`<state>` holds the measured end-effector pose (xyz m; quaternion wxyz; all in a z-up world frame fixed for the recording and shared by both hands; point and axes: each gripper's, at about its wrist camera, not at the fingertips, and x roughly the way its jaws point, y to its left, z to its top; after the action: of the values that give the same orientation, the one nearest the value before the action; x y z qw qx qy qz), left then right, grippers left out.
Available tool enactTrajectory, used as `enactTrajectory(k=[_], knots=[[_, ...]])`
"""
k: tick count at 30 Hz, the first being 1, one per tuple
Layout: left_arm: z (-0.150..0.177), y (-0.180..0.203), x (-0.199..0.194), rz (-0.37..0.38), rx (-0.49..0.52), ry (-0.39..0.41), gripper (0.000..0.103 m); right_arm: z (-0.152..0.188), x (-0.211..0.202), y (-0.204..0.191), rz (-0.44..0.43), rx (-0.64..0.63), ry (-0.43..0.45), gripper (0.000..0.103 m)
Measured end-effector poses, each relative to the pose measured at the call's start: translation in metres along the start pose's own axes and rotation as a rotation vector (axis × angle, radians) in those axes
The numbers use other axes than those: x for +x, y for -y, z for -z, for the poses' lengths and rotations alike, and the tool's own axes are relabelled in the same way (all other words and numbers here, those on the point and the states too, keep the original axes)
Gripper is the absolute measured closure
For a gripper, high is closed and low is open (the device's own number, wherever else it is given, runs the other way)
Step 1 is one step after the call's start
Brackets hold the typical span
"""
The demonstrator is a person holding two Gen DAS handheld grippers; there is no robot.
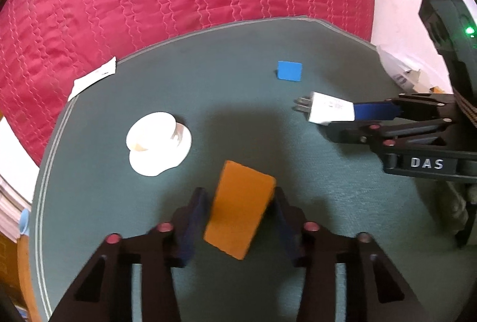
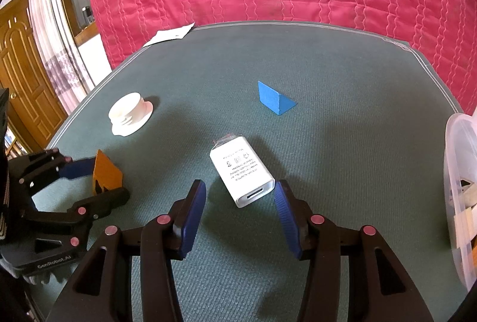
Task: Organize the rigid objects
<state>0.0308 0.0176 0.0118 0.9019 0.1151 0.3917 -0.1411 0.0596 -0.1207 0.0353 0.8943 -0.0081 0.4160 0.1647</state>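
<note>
Nearest, the left gripper (image 1: 240, 210) is straddling the orange block (image 1: 240, 208) on the green desk (image 1: 119, 232), fingers spread to either side and apparently touching its faces (whether they are actually pinching I cannot tell). The block's long axis is running away from the camera, tilted slightly right. The right gripper (image 2: 240, 193) is likewise hanging open around the white charger (image 2: 242, 171), its fingers apart from the body, probably lining up a grasp across the narrow width. The charger is lying flat, long axis angled away to the left, USB port facing the gripper, prongs pointing off. Farther out, a white lid (image 2: 131, 113) and a blue wedge (image 2: 275, 100) are waiting. A clear bin (image 2: 460, 187) at the right is likely the destination.
</note>
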Motion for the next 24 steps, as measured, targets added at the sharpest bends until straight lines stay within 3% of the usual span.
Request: enactTrajectory(k=[3,6,12,14,16,24], knots=[[0.0,0.003,-0.001,-0.014,-0.012,0.002,0.061,0.0,0.0,0.0,-0.001,0.001,-0.001,0.053],[0.001,0.002,-0.002,-0.019,-0.05,-0.001,0.061,-0.002,0.002,-0.003,-0.01,-0.015,-0.008,0.044],[0.001,0.0,-0.002,-0.042,-0.089,-0.003,0.061,-0.015,0.016,-0.012,0.02,-0.07,-0.021,0.043],[0.001,-0.001,-0.002,-0.044,-0.096,-0.003,0.061,-0.016,0.017,-0.013,0.031,-0.076,-0.02,0.047],[0.001,-0.001,-0.002,-0.05,-0.101,-0.003,0.061,-0.016,0.016,-0.014,0.061,-0.078,-0.016,0.06],[0.003,-0.005,-0.008,-0.085,-0.18,0.019,0.061,-0.008,0.006,-0.002,0.01,-0.017,0.0,0.068]])
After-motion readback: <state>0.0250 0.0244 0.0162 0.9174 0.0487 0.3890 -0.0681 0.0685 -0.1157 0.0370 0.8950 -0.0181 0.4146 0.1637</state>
